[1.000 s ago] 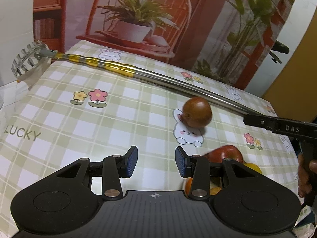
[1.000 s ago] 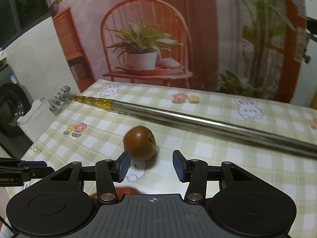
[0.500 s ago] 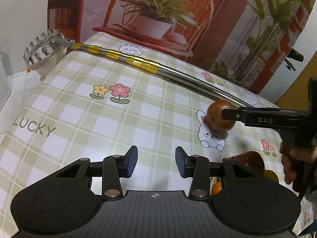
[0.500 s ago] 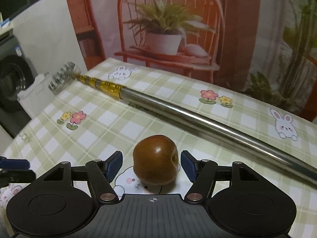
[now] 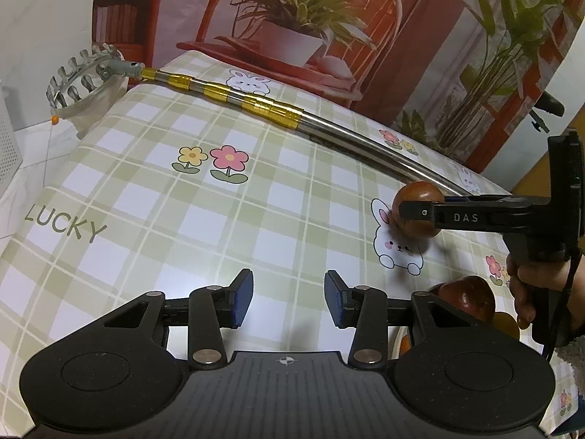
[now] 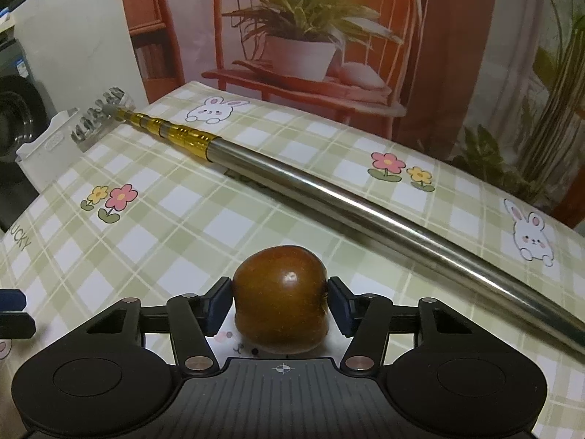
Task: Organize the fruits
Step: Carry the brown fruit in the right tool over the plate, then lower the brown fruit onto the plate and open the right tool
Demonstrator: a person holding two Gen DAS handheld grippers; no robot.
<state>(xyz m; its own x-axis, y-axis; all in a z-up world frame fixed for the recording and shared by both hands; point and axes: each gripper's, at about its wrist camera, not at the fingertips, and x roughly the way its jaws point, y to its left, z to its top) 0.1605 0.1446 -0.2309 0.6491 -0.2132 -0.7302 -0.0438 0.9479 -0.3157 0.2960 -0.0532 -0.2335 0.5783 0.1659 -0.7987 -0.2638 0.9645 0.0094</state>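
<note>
Since half a second ago, the right gripper (image 6: 280, 301) has been brought forward around the brown apple (image 6: 280, 299), and its fingers (image 6: 218, 305) are now pressed against the fruit's two sides, where a gap was seen before. The desk (image 5: 153, 219) is covered by a green-and-white checked cloth printed with rabbits and flowers. A long telescopic fruit picker pole (image 6: 329, 197), steel with gold bands, is laid diagonally across it, its toothed head (image 5: 78, 77) hanging past the far left edge. The left gripper (image 5: 289, 298) is held low over the cloth, its blue-padded fingers (image 5: 243, 298) spread apart with nothing between them. The brown apple is seen resting on a rabbit print, just in front of the pole. A red apple (image 5: 466, 298) is partly hidden behind the left gripper, beside something orange (image 5: 506, 323) that cannot be identified.
</note>
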